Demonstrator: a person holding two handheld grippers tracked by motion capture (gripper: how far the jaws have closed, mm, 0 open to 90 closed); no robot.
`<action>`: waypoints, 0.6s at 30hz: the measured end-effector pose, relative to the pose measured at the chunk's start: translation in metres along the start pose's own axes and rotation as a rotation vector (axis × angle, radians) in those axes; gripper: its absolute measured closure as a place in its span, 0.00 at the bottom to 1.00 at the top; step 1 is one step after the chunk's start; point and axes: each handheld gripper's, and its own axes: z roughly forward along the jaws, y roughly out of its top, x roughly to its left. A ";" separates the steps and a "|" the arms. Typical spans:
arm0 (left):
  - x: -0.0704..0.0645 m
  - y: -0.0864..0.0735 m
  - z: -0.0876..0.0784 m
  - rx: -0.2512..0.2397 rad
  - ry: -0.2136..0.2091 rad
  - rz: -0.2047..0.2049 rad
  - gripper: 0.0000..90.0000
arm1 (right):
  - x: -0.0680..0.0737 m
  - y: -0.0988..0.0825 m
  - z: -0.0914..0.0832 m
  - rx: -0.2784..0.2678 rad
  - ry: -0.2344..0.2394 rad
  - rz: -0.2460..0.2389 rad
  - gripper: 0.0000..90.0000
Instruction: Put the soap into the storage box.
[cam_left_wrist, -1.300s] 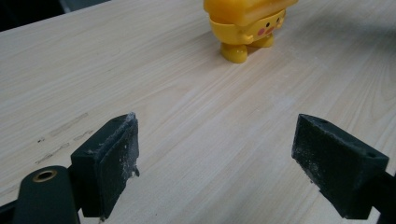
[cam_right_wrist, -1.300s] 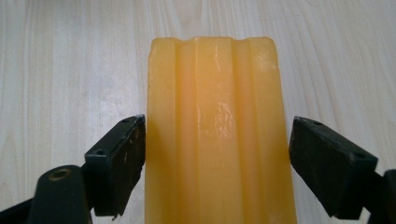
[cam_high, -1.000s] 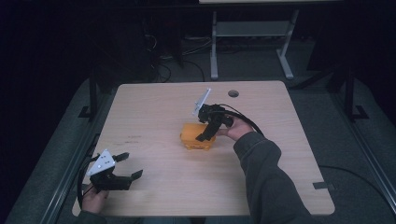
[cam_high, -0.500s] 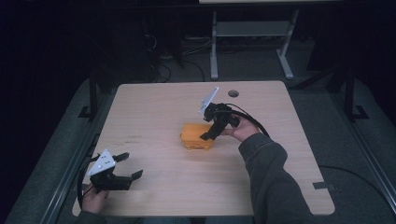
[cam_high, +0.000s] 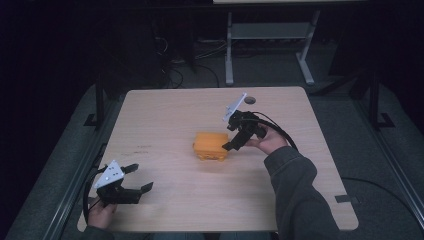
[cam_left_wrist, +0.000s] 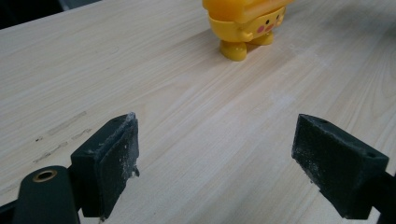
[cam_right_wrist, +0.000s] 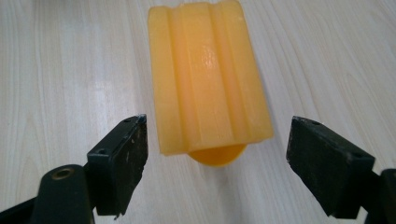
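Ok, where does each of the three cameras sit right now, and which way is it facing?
High view: above the person's side, looking forward and down on the light wooden table; forearms, left gripper and right gripper show.
Left gripper view: rides the left gripper, low over the tabletop, looking past open jaws toward the yellow plastic duck-faced toy.
Right gripper view: rides the right gripper, looking steeply down on the toy's ribbed top between open jaws.
All three share the toy.
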 end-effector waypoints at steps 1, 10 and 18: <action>0.000 0.000 0.000 0.000 0.000 0.000 0.16 | 0.000 0.000 0.000 0.000 0.000 0.000 0.22; 0.000 0.000 0.001 0.001 -0.001 -0.002 0.16 | 0.002 -0.008 -0.007 -0.003 -0.015 0.013 0.23; -0.001 0.000 0.001 0.005 0.000 -0.002 0.16 | 0.004 -0.020 -0.009 0.009 -0.018 0.041 0.23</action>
